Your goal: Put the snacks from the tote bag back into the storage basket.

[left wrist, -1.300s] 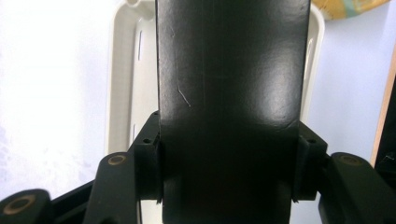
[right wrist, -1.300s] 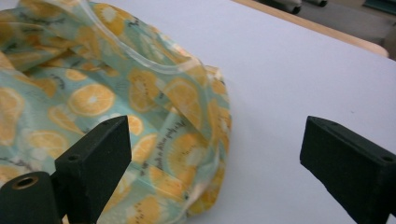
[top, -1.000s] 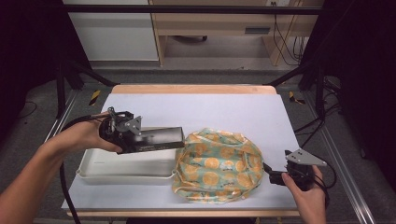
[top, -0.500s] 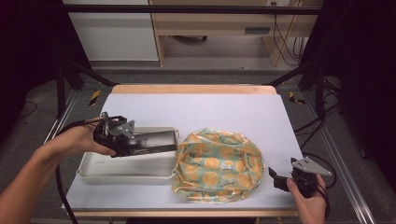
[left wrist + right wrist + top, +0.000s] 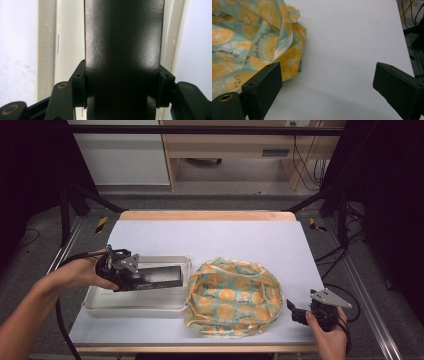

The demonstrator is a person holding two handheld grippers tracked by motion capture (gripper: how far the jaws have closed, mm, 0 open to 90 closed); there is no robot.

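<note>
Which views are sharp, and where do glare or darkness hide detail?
High view: soft; table bright, surroundings dark. Left gripper view: black box in the left hand-held gripper is dim, with a faint sheen. Right gripper view: fruit-print cloth sharp, right hand-held gripper slightly blurred.

Beyond the white-topped table (image 5: 210, 237) lie a grey floor (image 5: 235, 172), a white cabinet (image 5: 125, 157) and a wooden desk (image 5: 225, 142).

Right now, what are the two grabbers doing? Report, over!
Left gripper shut on black box, held over white tray. Right gripper open, empty, beside orange-print cloth. Nothing blocking the tray.
</note>
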